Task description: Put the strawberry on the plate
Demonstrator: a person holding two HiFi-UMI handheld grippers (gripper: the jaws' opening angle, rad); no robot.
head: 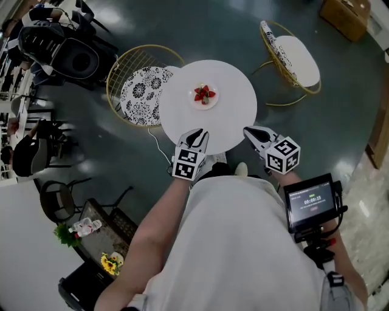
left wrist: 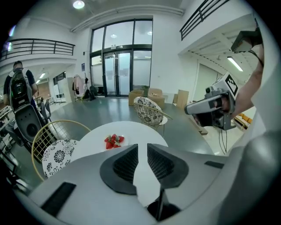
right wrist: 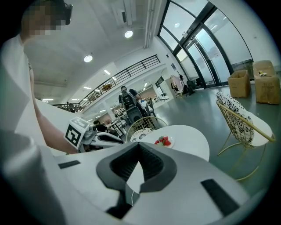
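Observation:
Several red strawberries [head: 203,94] lie in a heap on a small white plate [head: 214,102] near the middle of a round white table [head: 234,118]. The same strawberries [left wrist: 114,140] [right wrist: 164,141] show beyond both pairs of jaws. My left gripper [head: 196,136] hovers over the table's near edge, its jaws a narrow gap apart with nothing between them [left wrist: 142,151]. My right gripper [head: 251,133] is held off the table's near right edge, its fingertips meeting and empty [right wrist: 138,145]. Neither gripper touches the plate or the fruit.
Two gold wire chairs with patterned cushions flank the table, one at the left [head: 141,91] and one at the far right [head: 292,58]. A cardboard box [head: 346,15] sits on the floor far right. A small screen [head: 311,203] hangs by the person's right arm.

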